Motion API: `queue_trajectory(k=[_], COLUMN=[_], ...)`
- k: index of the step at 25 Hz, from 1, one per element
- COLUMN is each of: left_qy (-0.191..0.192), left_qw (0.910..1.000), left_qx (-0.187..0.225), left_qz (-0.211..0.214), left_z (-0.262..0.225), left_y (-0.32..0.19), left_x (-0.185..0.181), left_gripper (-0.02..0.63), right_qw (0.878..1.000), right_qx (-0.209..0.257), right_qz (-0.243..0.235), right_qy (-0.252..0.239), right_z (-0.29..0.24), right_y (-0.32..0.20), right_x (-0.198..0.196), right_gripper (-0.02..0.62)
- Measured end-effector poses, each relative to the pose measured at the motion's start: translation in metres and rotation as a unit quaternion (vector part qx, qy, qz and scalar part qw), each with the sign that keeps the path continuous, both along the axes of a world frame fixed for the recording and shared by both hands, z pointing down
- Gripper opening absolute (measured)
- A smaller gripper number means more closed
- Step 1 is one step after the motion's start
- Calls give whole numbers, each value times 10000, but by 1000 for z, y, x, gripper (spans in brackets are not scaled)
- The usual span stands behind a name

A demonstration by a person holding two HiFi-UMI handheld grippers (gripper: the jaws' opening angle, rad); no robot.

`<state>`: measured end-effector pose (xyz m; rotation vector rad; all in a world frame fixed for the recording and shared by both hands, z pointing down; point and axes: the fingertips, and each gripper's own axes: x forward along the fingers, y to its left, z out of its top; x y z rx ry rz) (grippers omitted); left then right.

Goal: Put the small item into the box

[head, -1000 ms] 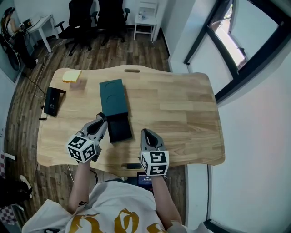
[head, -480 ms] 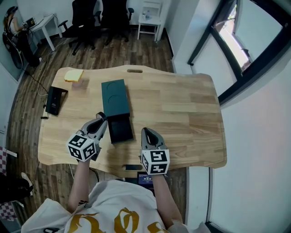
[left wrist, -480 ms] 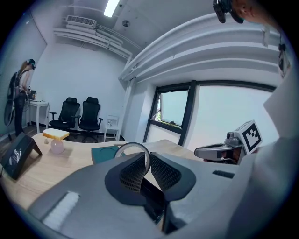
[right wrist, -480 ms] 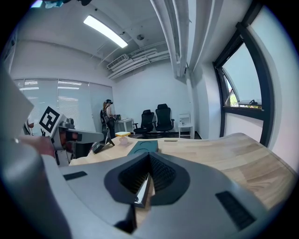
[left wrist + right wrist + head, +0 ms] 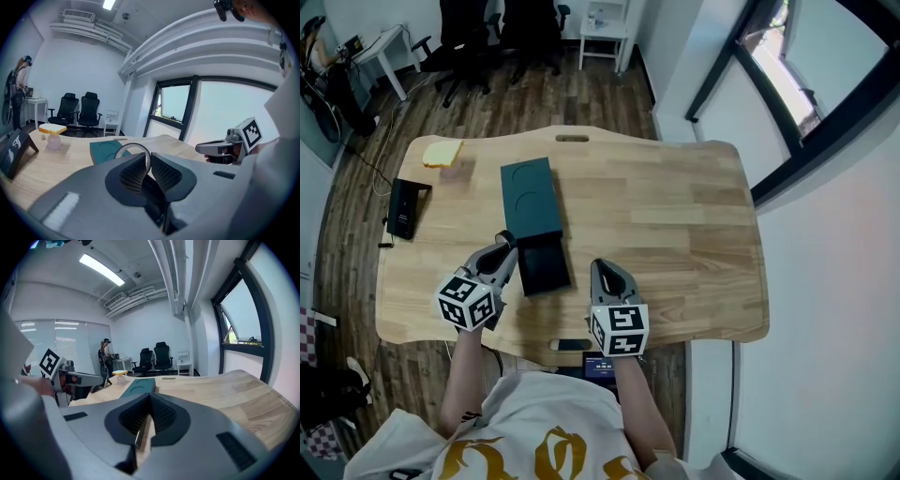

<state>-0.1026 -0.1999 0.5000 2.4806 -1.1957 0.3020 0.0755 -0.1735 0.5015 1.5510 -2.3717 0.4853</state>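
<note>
A dark green box lies on the wooden table [image 5: 675, 216]: its flat sleeve [image 5: 532, 199] with two round recesses, and a darker tray [image 5: 542, 265] slid out toward me. My left gripper [image 5: 504, 246] sits just left of the tray. In the left gripper view it [image 5: 146, 169] is shut on a thin silver ring [image 5: 132, 144] that stands up between the pads. My right gripper [image 5: 602, 272] rests right of the tray, near the front edge. Its jaws [image 5: 149, 416] are shut with nothing between them. The sleeve [image 5: 139, 386] shows ahead of it.
A yellow block [image 5: 442, 154] with a small pale ball beside it lies at the table's far left corner. A black stand [image 5: 401, 207] sits on the left edge. Office chairs [image 5: 502, 33] and a white desk stand beyond. A window frame runs along the right.
Only the head view has shifted a little. Both grippers keep their places beside the tray, and the ring stays in the left jaws.
</note>
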Motion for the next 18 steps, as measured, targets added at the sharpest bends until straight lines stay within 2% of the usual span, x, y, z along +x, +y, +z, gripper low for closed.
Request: queue_trajectory(k=[10,18], left_qy=[-154,-620], left_qw=[9992,9937], left_qx=[-363,-803], left_qz=[101,484], left_z=[35,73], left_y=[-5,-6], left_x=[7,20], left_gripper=[37,37], right_qw=[9995,9991], right_qx=[-319,-402], right_qz=[55,-22], right_qy=[-69,-109], right_z=[30,46], right_y=[-2,-11], right_x=[10,11], right_gripper=[5,5])
